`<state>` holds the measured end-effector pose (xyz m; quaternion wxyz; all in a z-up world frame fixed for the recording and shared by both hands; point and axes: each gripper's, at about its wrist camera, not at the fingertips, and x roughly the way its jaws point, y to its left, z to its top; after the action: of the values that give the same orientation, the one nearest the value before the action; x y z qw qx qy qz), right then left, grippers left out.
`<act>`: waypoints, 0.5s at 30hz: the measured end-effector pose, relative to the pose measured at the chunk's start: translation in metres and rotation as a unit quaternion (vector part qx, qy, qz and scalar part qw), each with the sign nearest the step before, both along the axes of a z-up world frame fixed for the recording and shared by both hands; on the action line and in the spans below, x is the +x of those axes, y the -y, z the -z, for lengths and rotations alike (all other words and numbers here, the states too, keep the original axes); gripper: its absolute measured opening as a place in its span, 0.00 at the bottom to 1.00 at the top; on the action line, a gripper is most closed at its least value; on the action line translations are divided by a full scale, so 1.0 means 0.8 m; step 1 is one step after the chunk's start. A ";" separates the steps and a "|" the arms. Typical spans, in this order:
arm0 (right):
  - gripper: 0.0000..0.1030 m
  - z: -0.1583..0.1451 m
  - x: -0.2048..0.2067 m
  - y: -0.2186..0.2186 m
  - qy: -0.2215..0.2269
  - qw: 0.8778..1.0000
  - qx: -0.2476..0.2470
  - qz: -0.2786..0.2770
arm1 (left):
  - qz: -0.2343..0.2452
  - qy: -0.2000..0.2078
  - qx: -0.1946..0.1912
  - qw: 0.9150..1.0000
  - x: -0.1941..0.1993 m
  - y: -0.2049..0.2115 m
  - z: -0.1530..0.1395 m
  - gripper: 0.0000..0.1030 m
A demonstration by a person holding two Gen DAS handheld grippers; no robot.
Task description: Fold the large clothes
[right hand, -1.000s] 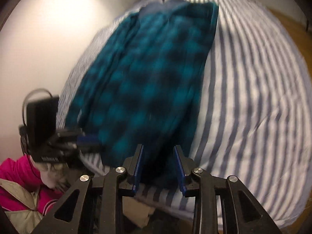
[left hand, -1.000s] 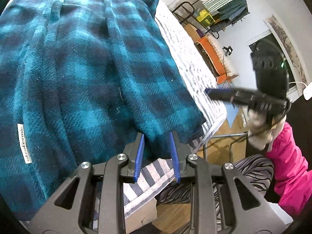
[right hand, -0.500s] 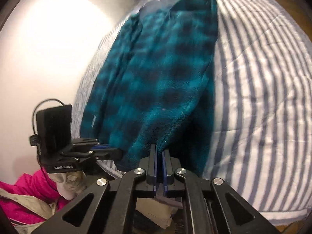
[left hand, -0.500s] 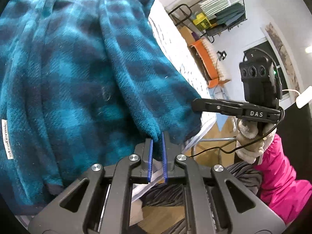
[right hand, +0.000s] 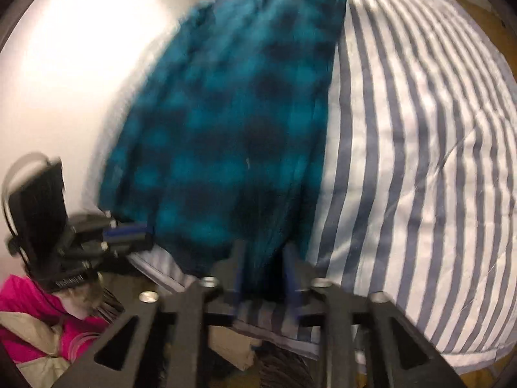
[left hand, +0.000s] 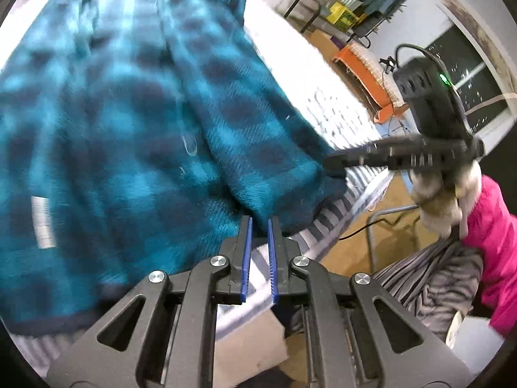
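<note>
A teal and dark-blue plaid fleece garment (left hand: 129, 113) lies spread on the striped bed (right hand: 404, 161), its near hem at the bed's edge. My left gripper (left hand: 258, 226) is shut on that hem, which rises a little from the sheet. In the right wrist view the left gripper (right hand: 145, 231) pinches the garment's (right hand: 242, 113) near left corner. My right gripper (right hand: 263, 258) has its jaws opening, with dark fleece between them at the near right corner. From the left wrist it shows side-on as the right gripper (left hand: 329, 163) at the fleece's edge.
A gloved hand (left hand: 436, 200) and pink sleeve (left hand: 494, 226) hold the right gripper. Beyond the bed are wooden floor (left hand: 371, 226), an orange object (left hand: 365, 74), a laden rack (left hand: 355, 3) and a dark window (left hand: 468, 74). A white wall (right hand: 80, 48) runs along the bed's left side.
The left gripper shut on the hem and lifted it slightly. The right gripper shut at the other corner, then its jaws spread apart again. Both views are blurred now.
</note>
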<state>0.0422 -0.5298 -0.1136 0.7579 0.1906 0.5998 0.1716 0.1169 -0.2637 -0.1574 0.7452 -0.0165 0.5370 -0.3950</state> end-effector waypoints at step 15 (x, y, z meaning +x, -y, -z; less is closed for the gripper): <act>0.28 0.053 0.025 0.036 -0.038 0.994 0.082 0.061 | 0.062 0.050 0.017 0.997 -0.014 0.080 -0.002 0.24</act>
<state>0.0620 -0.5586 -0.1563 0.7254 0.2946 0.5995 0.1665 0.1059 -0.3276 -0.1559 0.7452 0.0497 0.5059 -0.4316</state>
